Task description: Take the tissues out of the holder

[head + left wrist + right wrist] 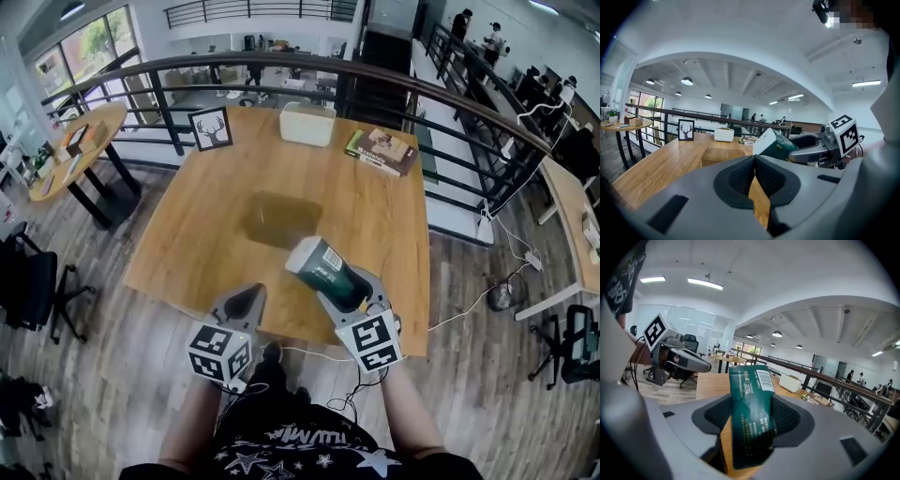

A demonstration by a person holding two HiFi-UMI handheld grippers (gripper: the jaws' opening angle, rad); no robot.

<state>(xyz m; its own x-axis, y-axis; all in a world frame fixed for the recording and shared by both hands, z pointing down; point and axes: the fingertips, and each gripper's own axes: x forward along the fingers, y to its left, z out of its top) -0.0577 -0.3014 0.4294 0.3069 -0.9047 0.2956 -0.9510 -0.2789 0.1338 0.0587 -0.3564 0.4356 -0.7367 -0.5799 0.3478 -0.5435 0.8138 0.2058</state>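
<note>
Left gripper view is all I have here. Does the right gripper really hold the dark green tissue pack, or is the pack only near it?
Observer: Held. In the right gripper view, the right gripper is clamped on both sides of the dark green plastic tissue pack.
Operator: Is the pack already out of the holder?
Observer: Yes. The head view shows it outside the translucent brown box holder, which stands at the middle of the wooden table.

The tissue pack's (324,264) near end sits hidden between the right gripper's (349,289) jaws, its printed lettering too small to read, as are the distant books' (381,150) covers.
</note>
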